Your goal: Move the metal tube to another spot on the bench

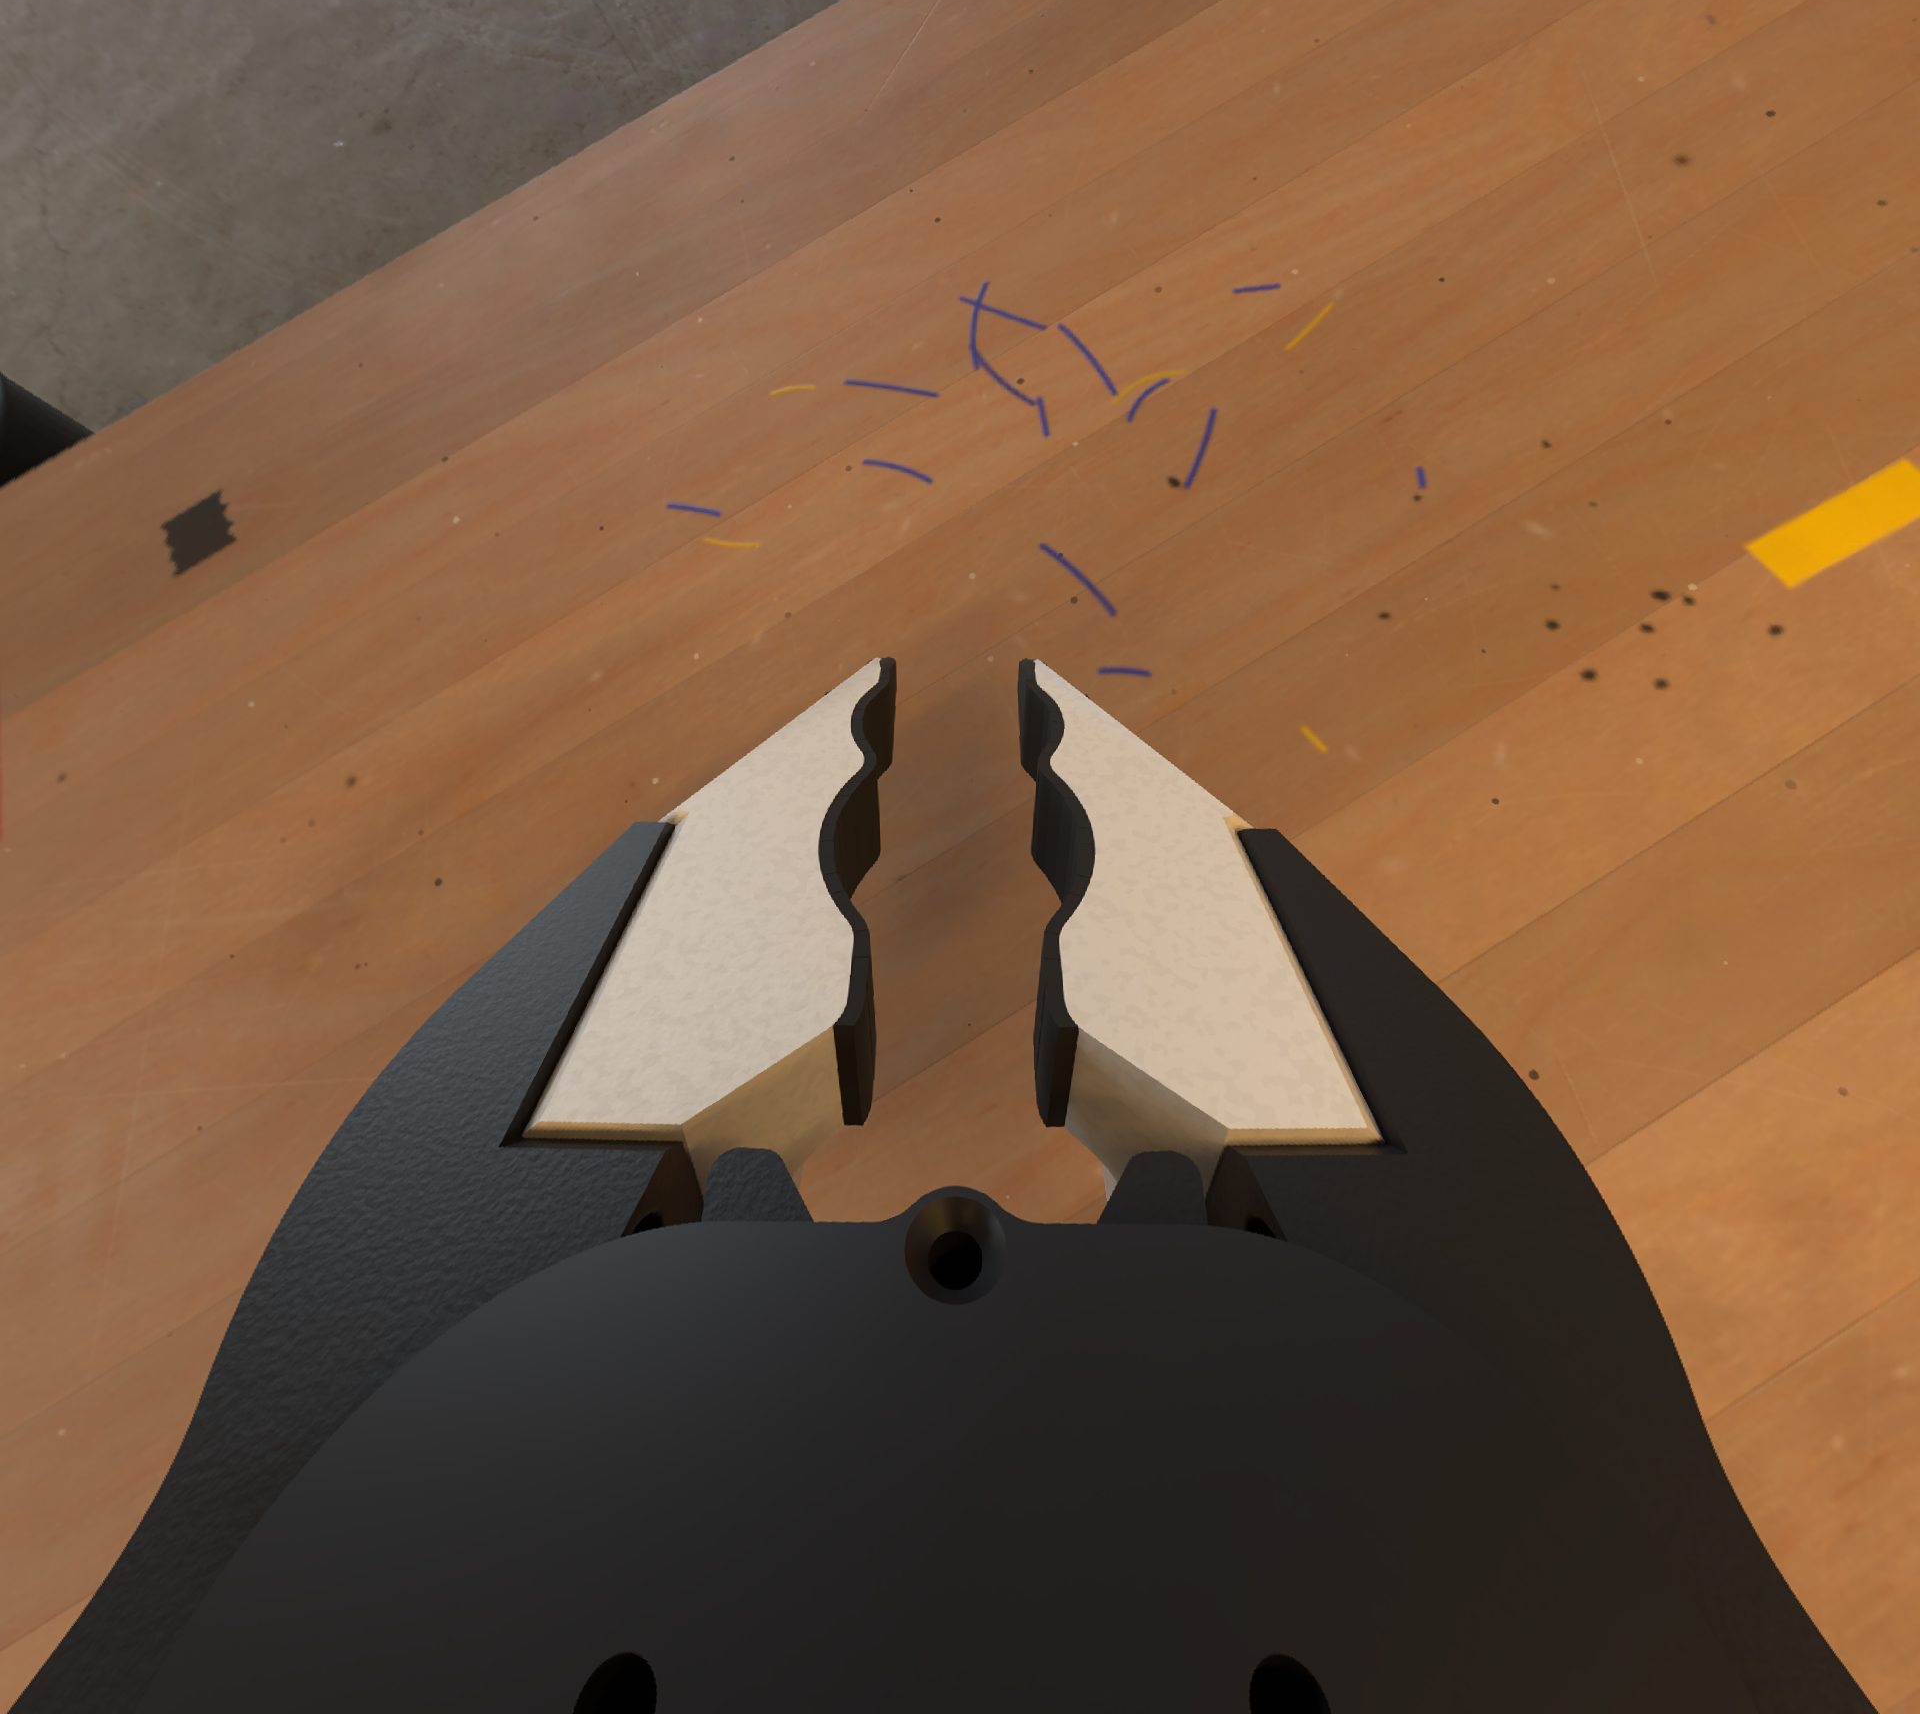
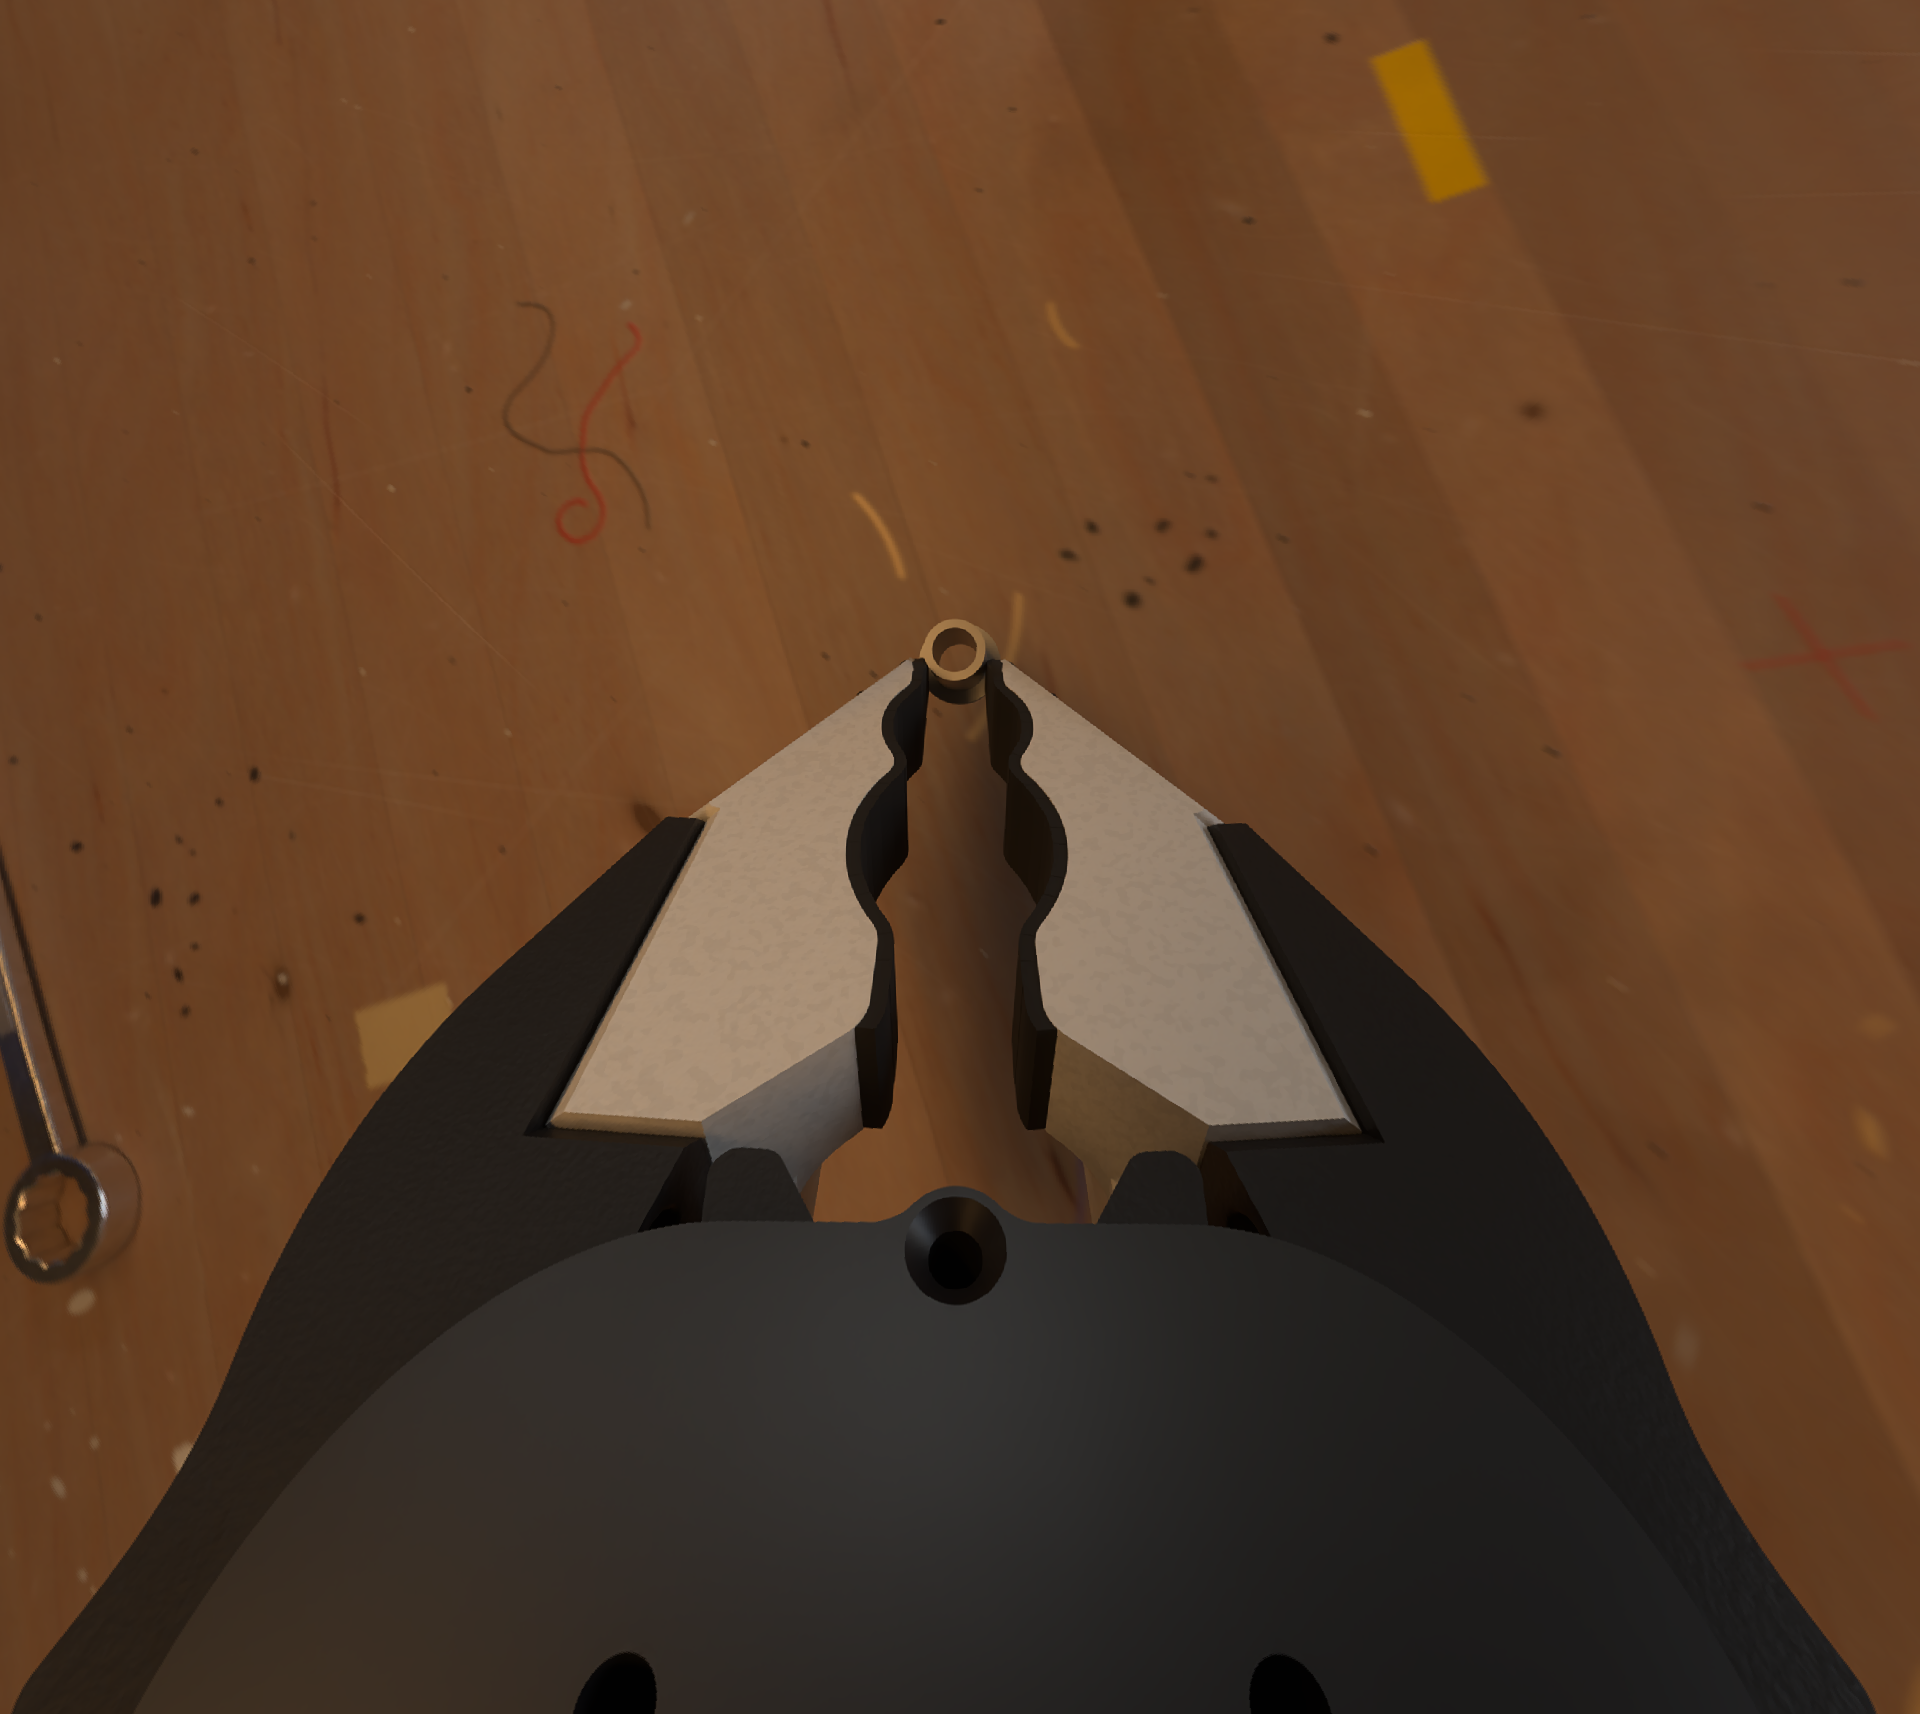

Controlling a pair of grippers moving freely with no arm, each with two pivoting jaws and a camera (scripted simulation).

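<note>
The metal tube (image 2: 957, 685) is a thin brass-coloured tube, seen end-on with its open ring end towards the camera. My right gripper (image 2: 956, 677) is shut on it, with the tube pinched between the very tips of the fingers over the wooden bench (image 2: 416, 106). Most of the tube's length is hidden behind its end. My left gripper (image 1: 956, 677) is open and empty, hovering over the bench (image 1: 1351, 106) just short of a scatter of wire clippings. The tube does not show in the left wrist view.
Blue and yellow wire clippings (image 1: 1039, 397) lie ahead of the left gripper. The bench edge and concrete floor (image 1: 260, 2) are at upper left. Yellow tape (image 1: 1839, 521) (image 2: 1429, 121), black tape (image 1: 200, 530), a wrench (image 2: 52, 1176), red and black wires (image 2: 582, 428) lie on the bench.
</note>
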